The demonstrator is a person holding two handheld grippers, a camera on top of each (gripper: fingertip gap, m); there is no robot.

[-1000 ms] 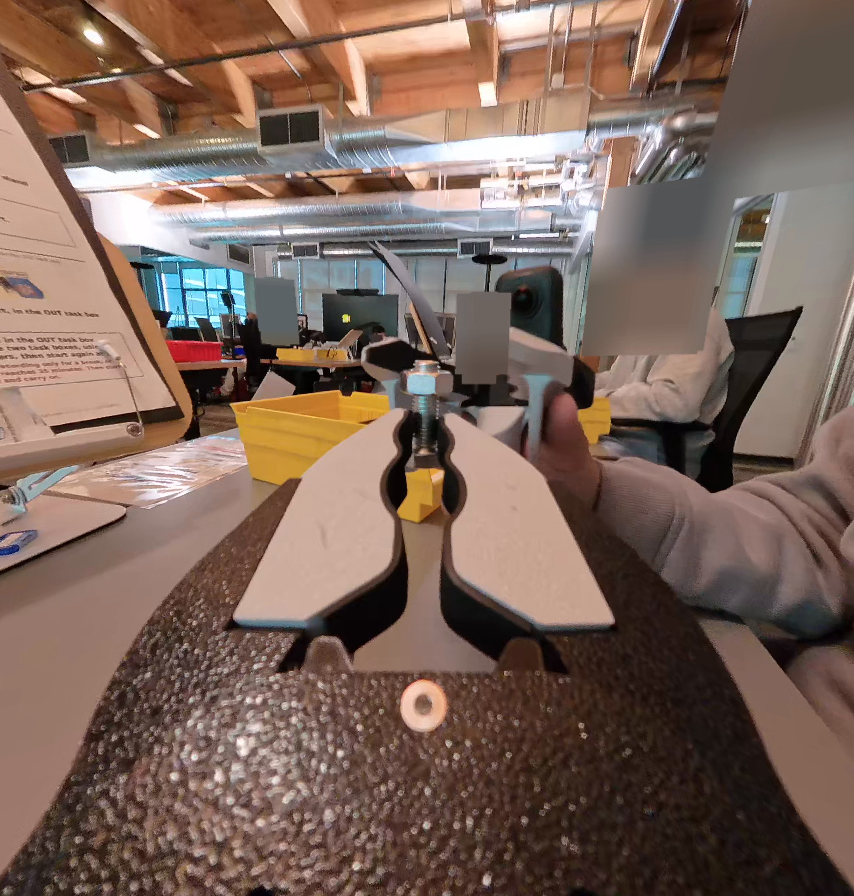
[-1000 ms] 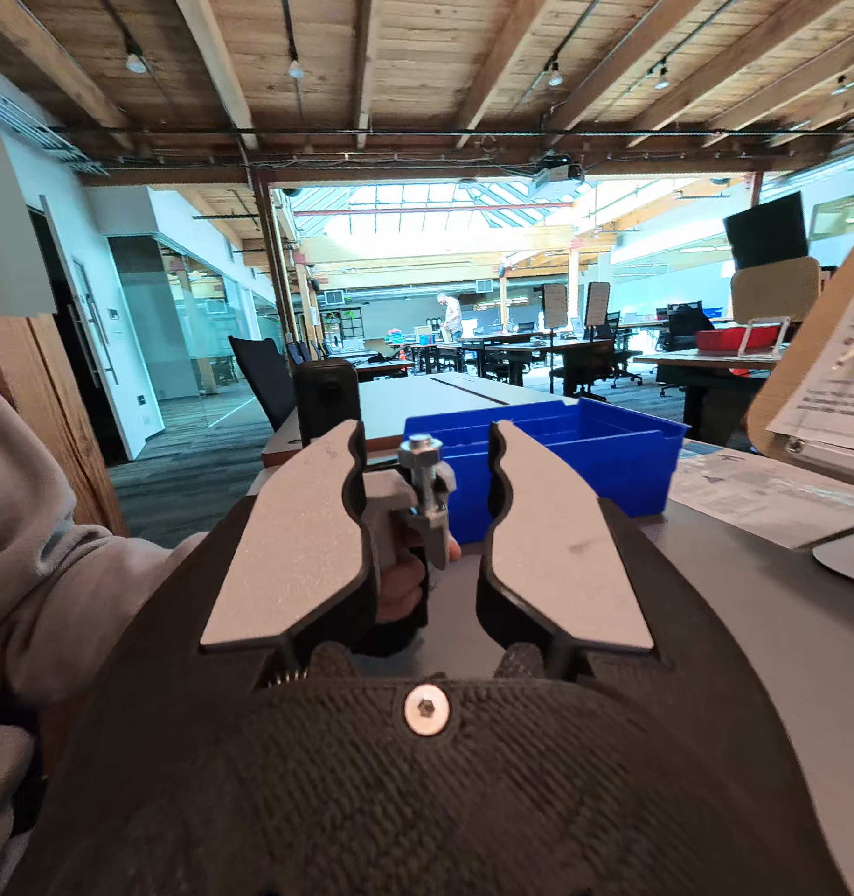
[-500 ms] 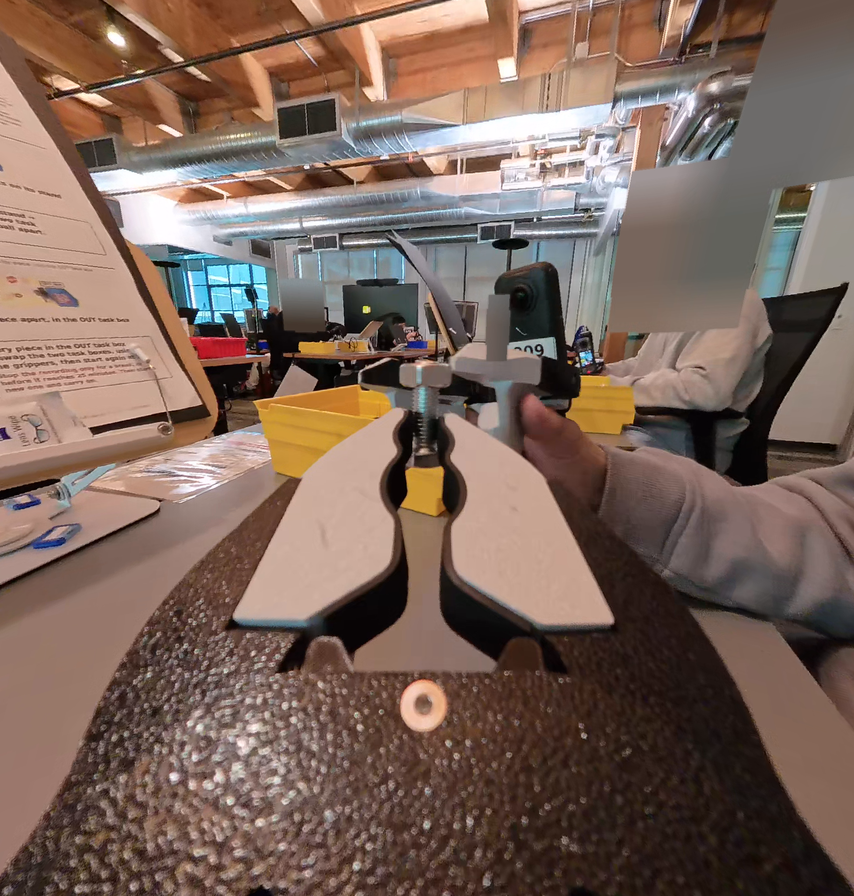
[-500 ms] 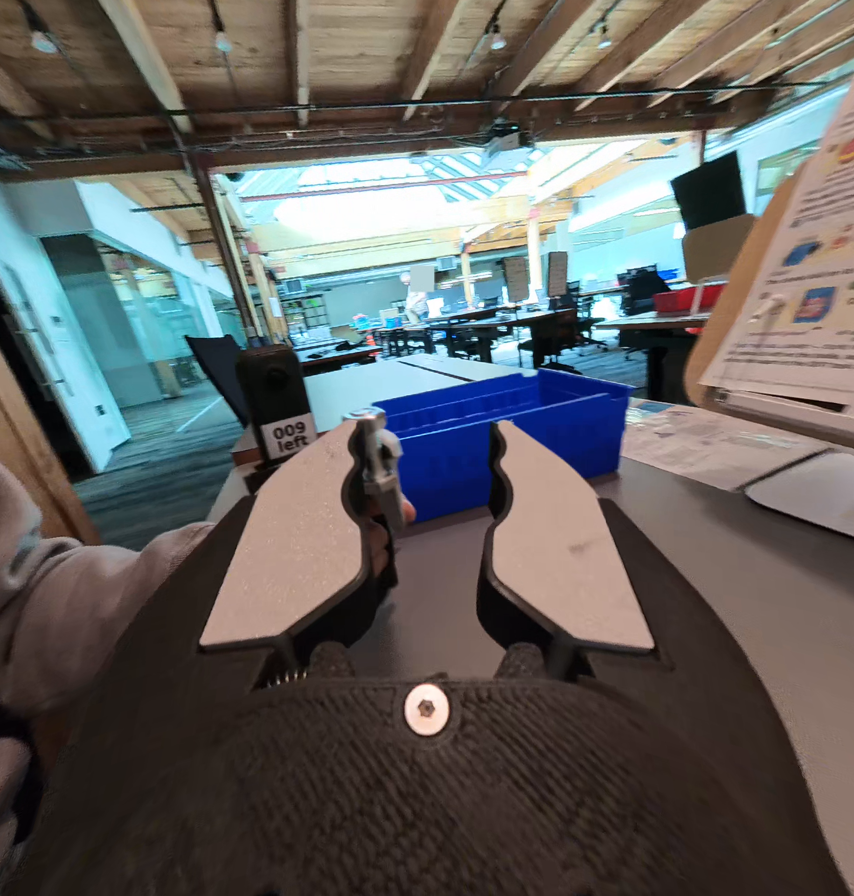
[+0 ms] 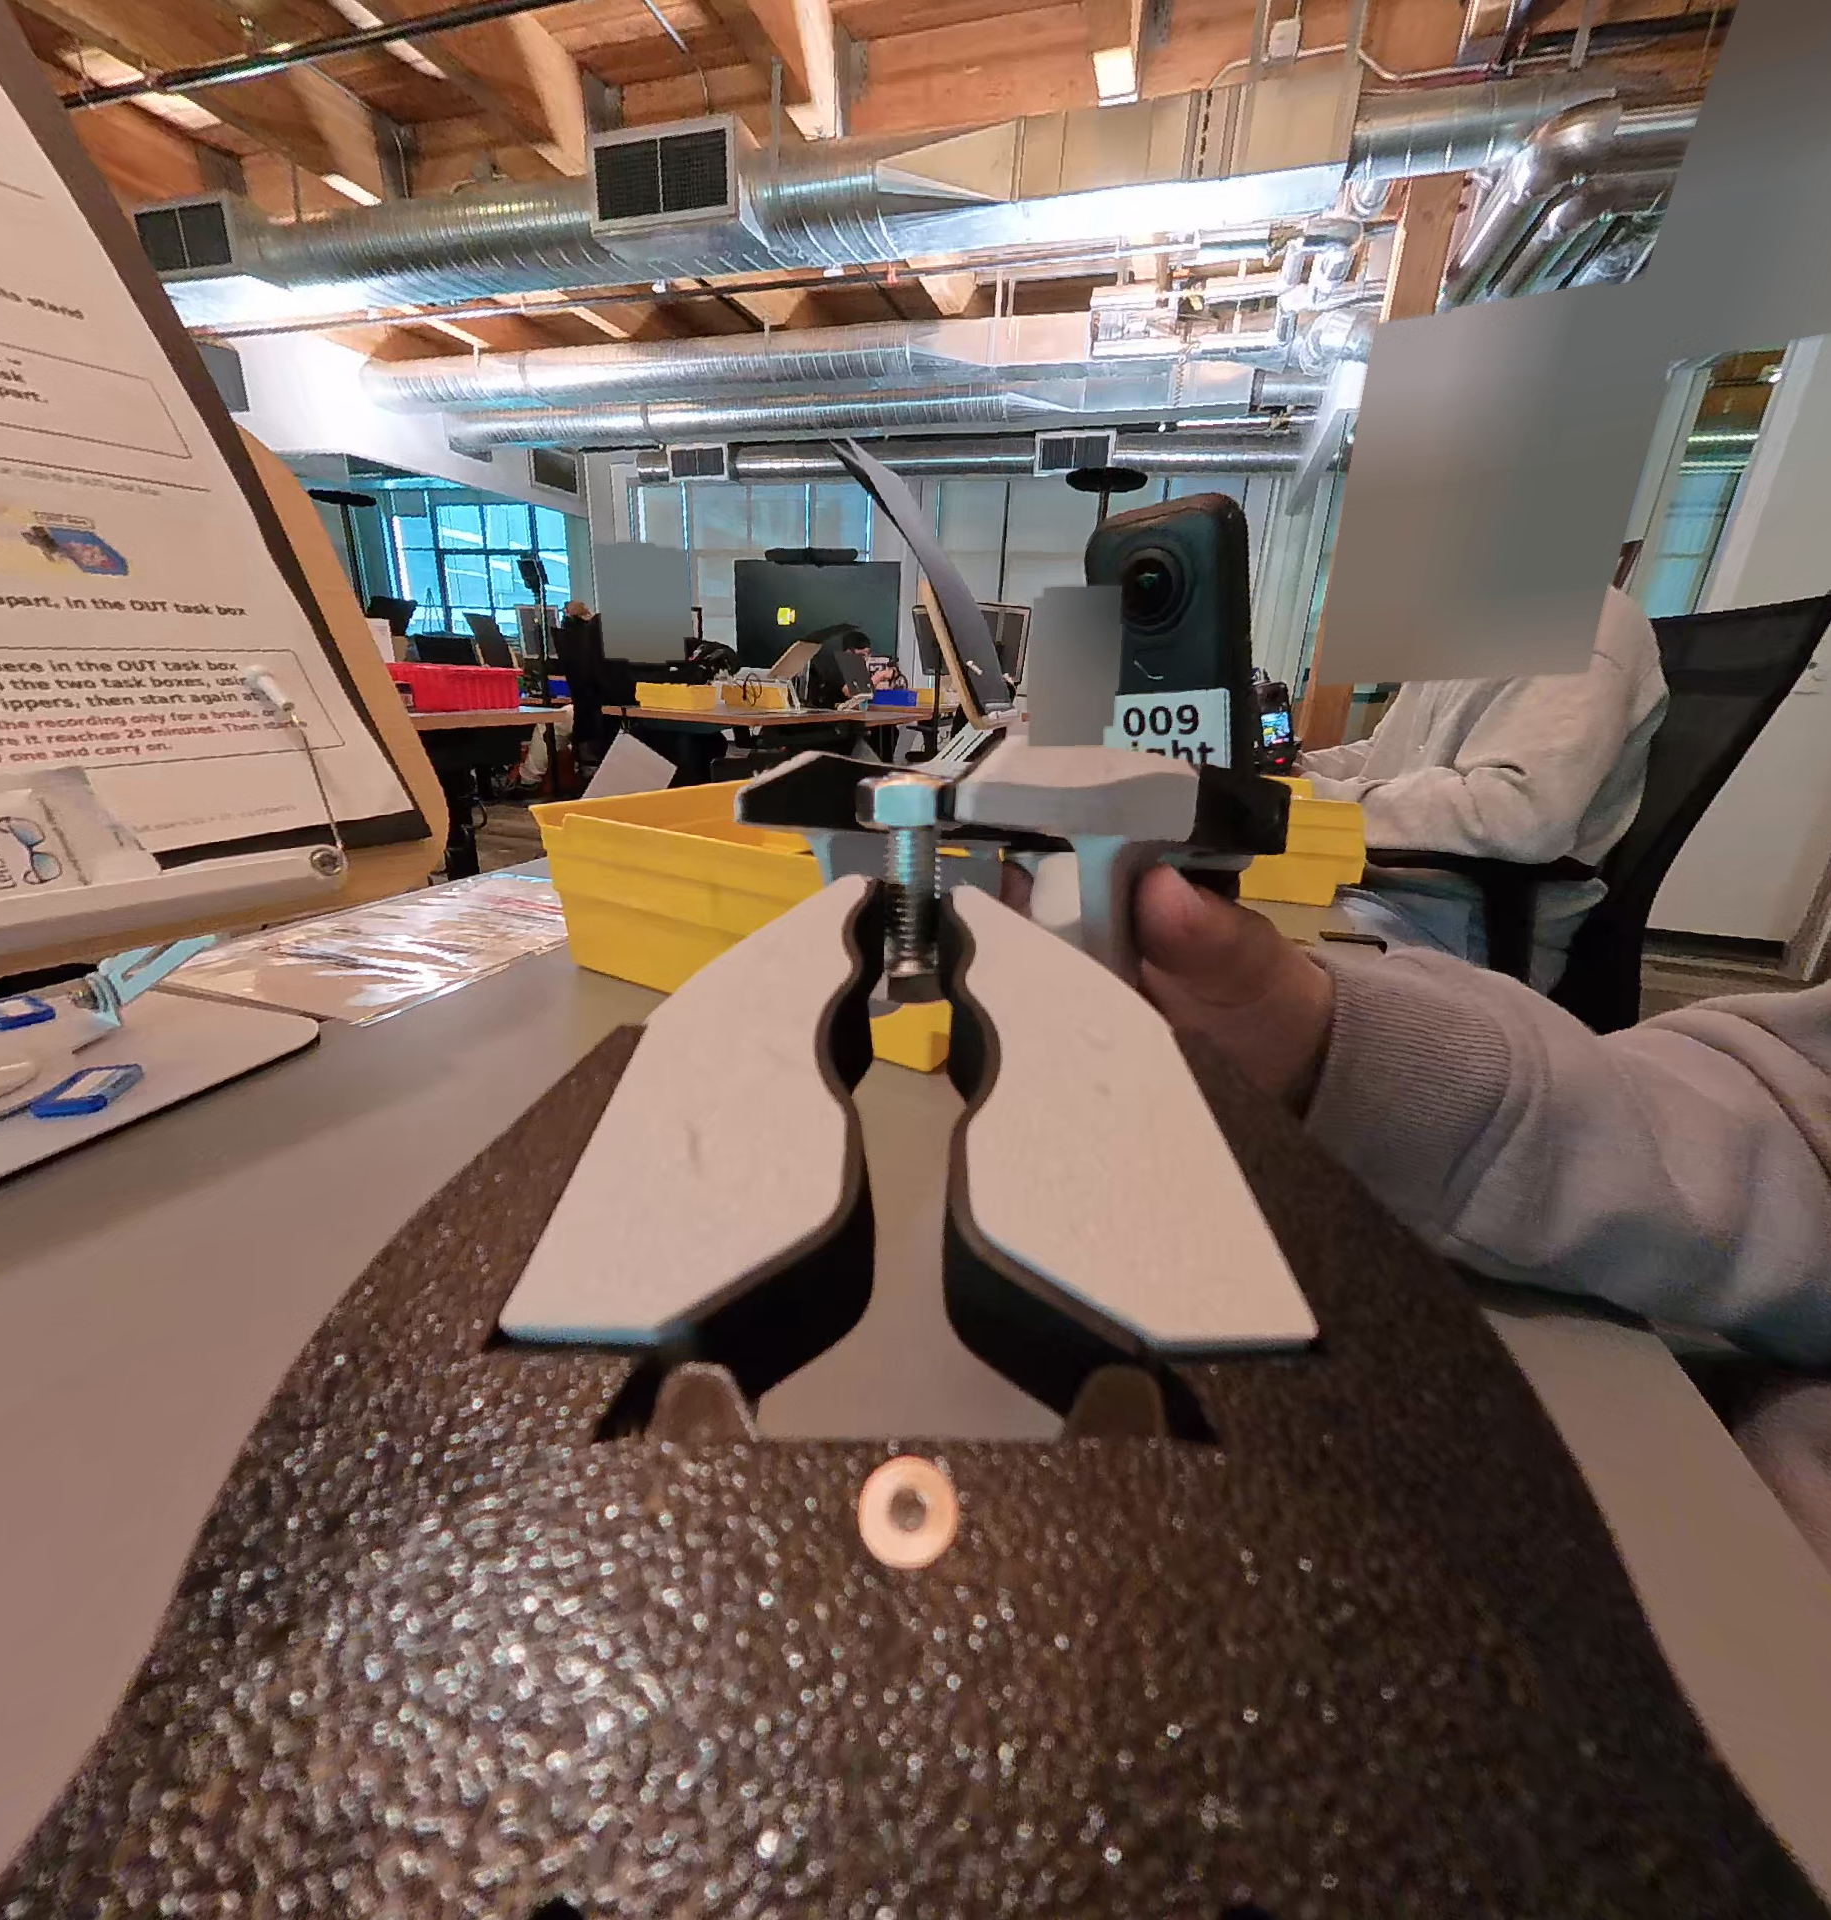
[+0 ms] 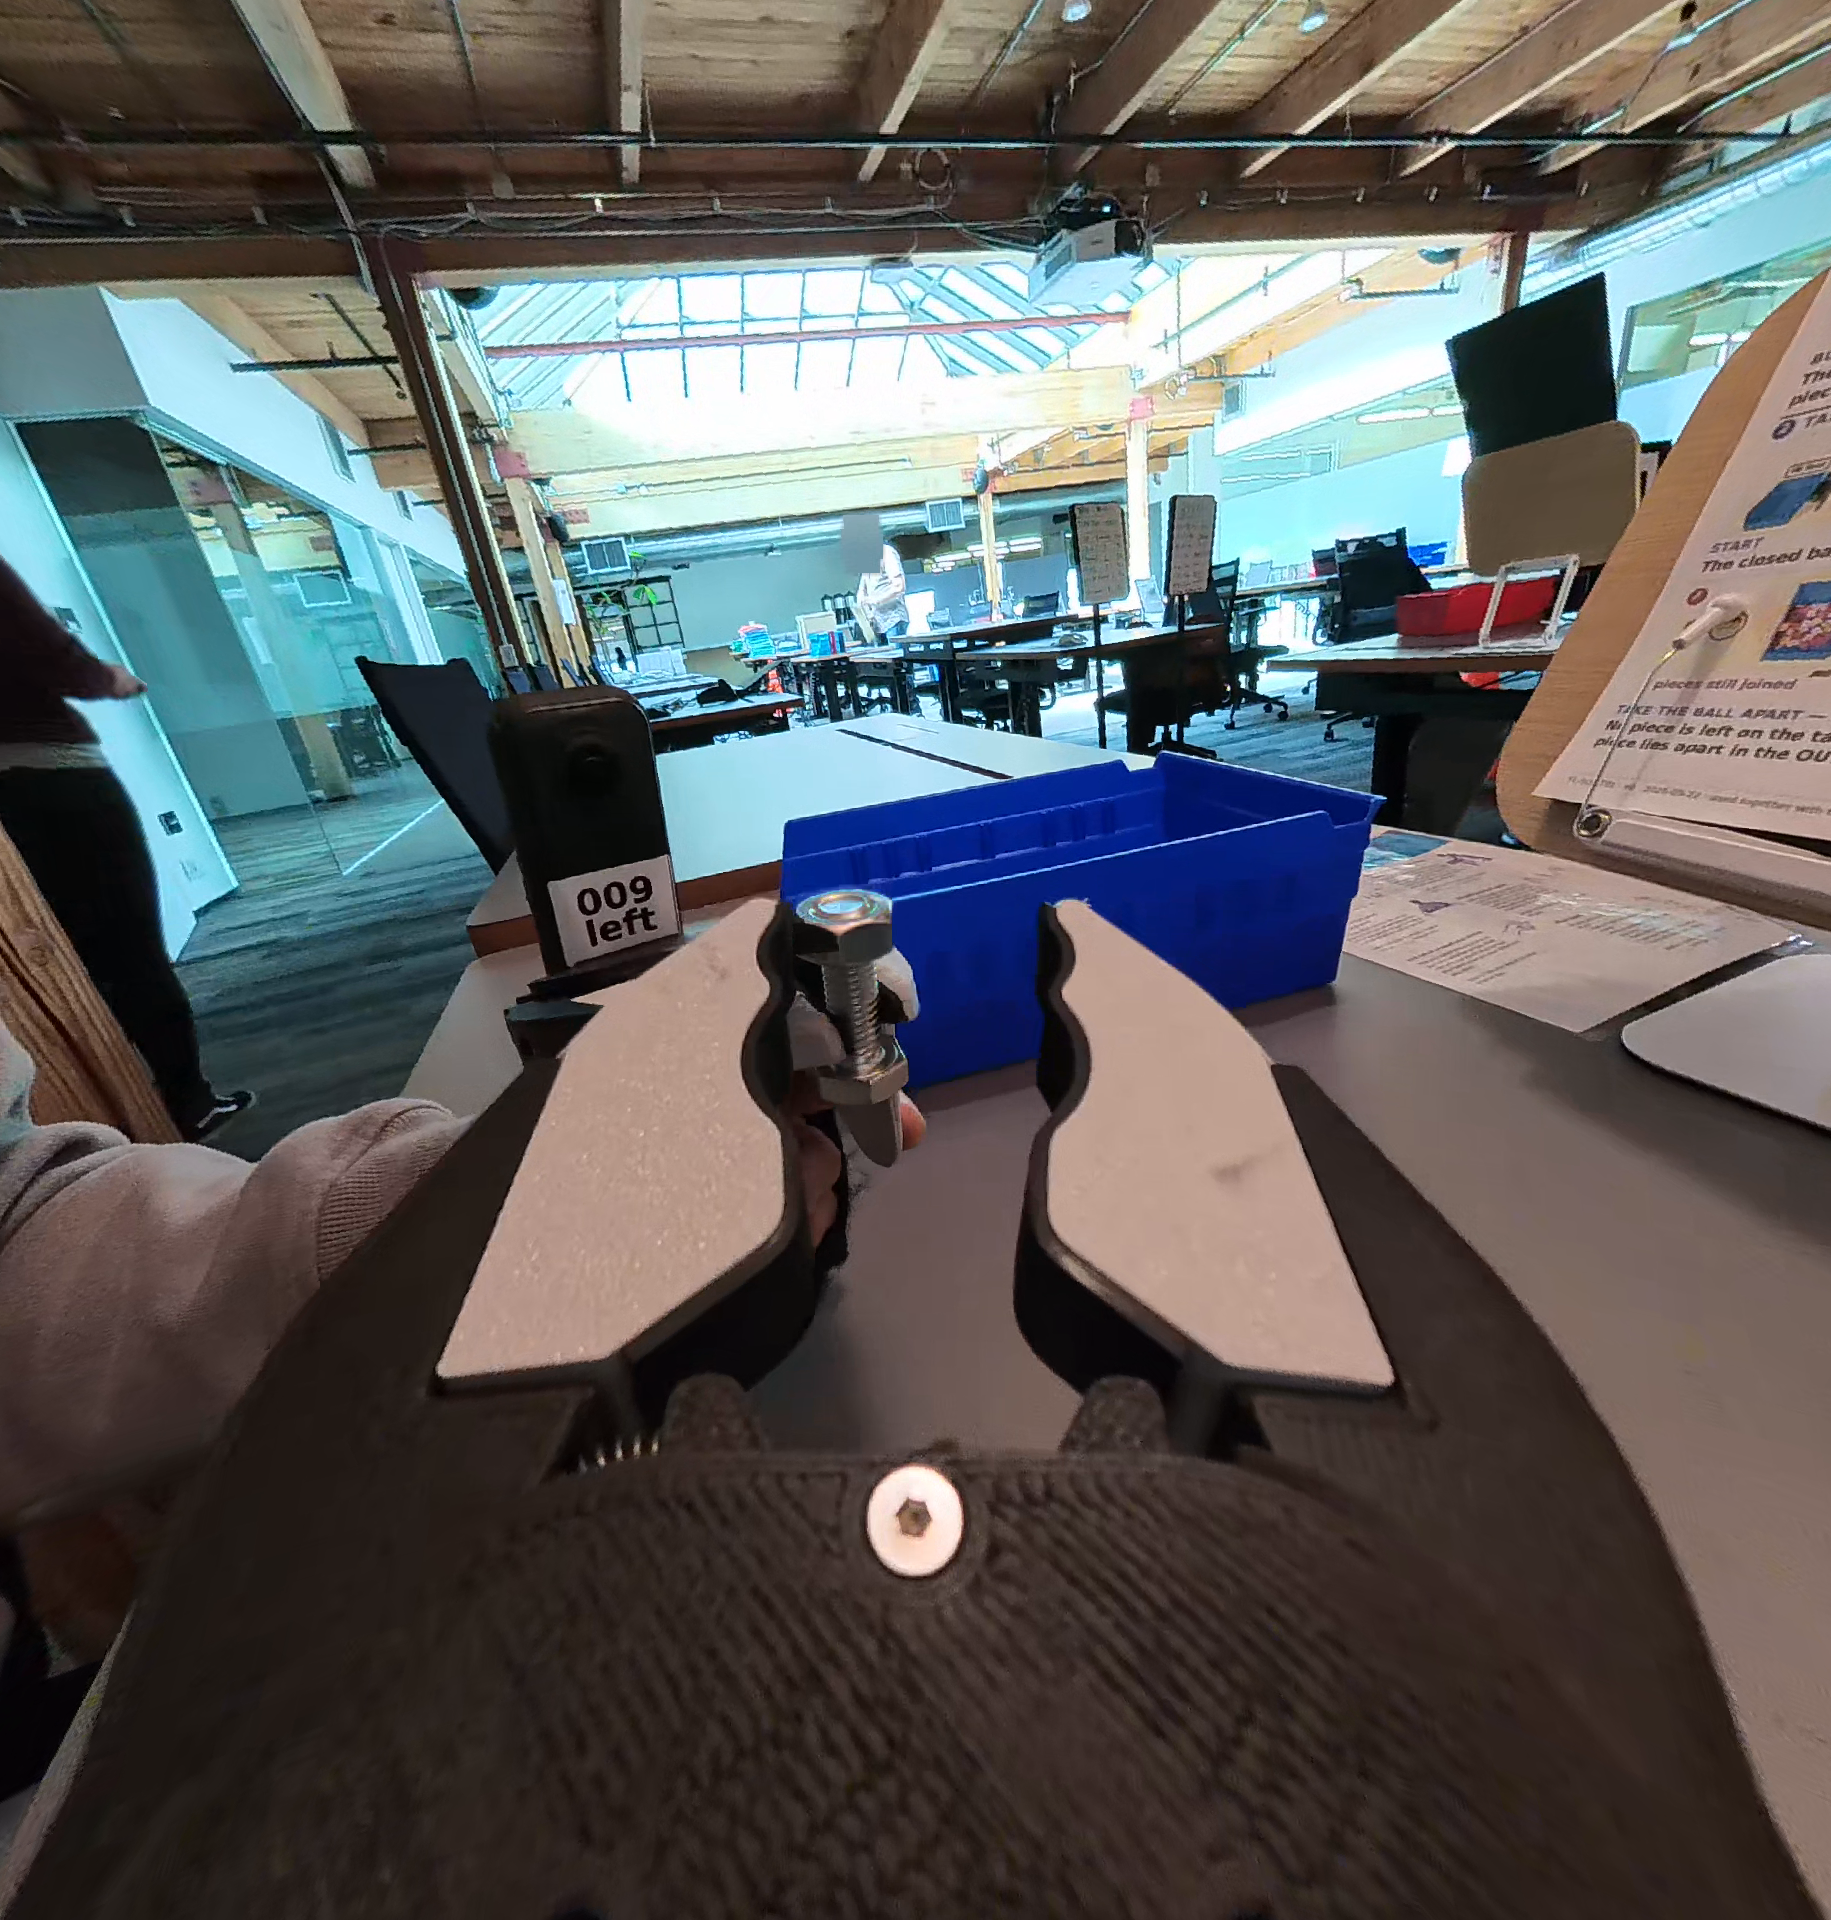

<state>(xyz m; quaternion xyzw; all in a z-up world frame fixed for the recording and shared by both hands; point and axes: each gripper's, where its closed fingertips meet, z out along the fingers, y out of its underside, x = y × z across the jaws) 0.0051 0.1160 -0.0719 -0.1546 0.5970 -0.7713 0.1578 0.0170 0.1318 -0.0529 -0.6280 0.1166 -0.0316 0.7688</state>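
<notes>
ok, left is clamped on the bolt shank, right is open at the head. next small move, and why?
Probably close the right gripper on the bolt head. Its fingers stand apart, one beside the head, none pressing, while the left gripper pinches the threaded shank upright with the head proud.

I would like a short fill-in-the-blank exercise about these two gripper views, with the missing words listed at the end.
1. The left gripper is closed on the threaded shank of a metal ____.
2. Beyond the right gripper, whose fingers stand wide apart, a bin of ____ colour sits on the table.
3. Behind the bolt in the left wrist view stands a bin of ____ colour.
4. On the bolt's lower thread, a hexagonal ____ is visible in the right wrist view.

Missing words: bolt; blue; yellow; nut
</notes>
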